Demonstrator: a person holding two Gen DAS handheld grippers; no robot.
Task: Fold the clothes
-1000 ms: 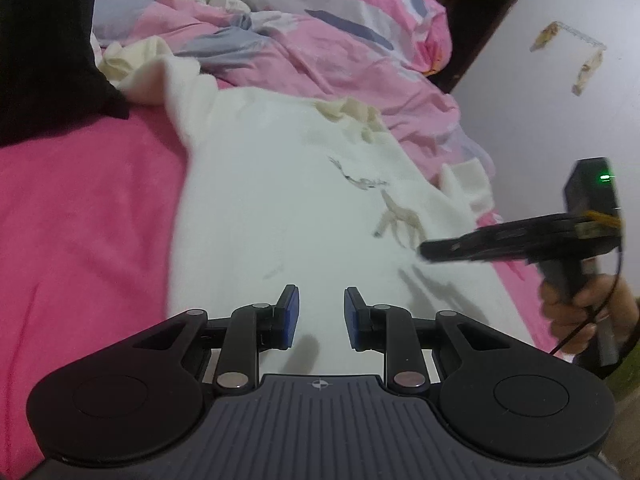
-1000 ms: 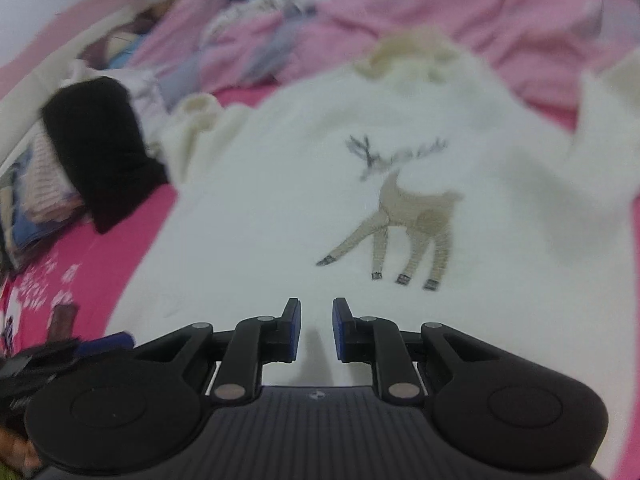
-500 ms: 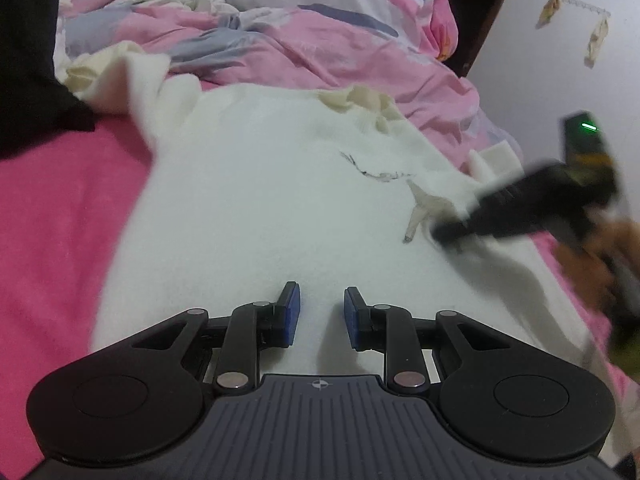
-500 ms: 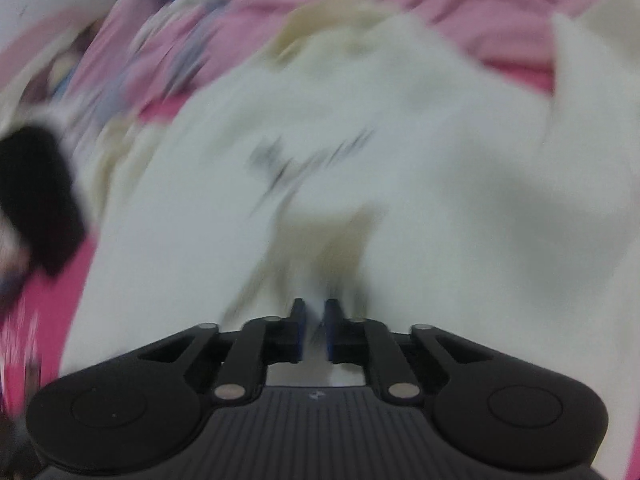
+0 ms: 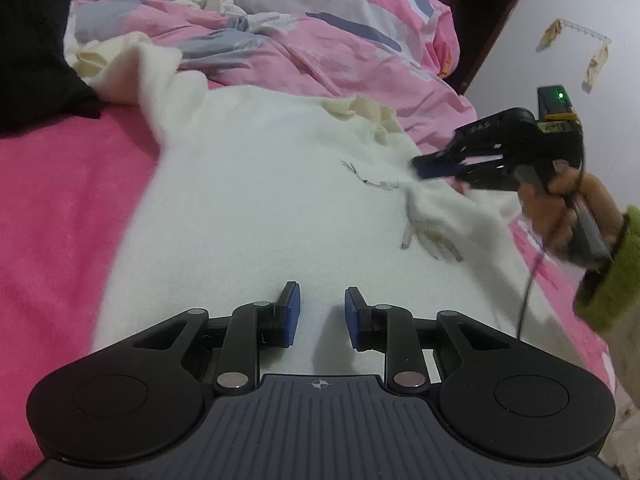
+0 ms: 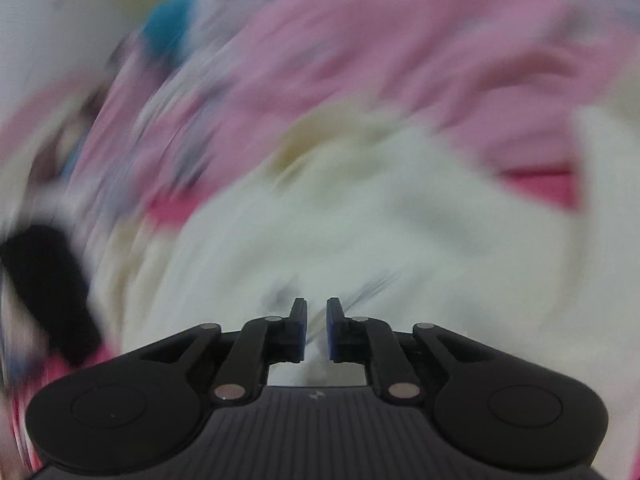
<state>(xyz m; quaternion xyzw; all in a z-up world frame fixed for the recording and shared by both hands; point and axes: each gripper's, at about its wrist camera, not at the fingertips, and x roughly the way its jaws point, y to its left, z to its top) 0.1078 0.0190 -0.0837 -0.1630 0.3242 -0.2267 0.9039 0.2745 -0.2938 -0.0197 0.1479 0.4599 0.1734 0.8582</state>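
- A white sweater (image 5: 256, 208) lies spread front-up across a bright pink bed (image 5: 60, 200), so that its whole body is open for folding.
- The sweater's cream collar (image 5: 360, 110) points toward the far end of the bed, where it meets a rumpled pink, grey and white quilt (image 5: 320, 28).
- One sleeve (image 5: 160, 80) is bunched at the far left, just beside a black garment (image 5: 36, 40); it is not yet folded in.
- The left claw (image 5: 319, 314) hovers low over the near hem of the sweater, its blue pads a modest gap apart and nothing between them. It seems placed there to steady or take the hem.
- The right claw (image 5: 434, 168), held in a hand (image 5: 560, 208) with a green sleeve cuff, sits on the right, over the sweater's chest.
- A ridge of white fabric rises toward the right claw's tips, beside a partly crumpled deer print (image 5: 420, 236). This suggests it has been pulling the cloth to gather or smooth it.
- In the right wrist view, the right claw (image 6: 317, 330) shows a narrow gap that is opening, with pale fabric behind it. The blur hides whether any cloth is pinched, so its hold cannot be told.
- Judging by the flat body and loose sleeve, the folding is at an early stage.
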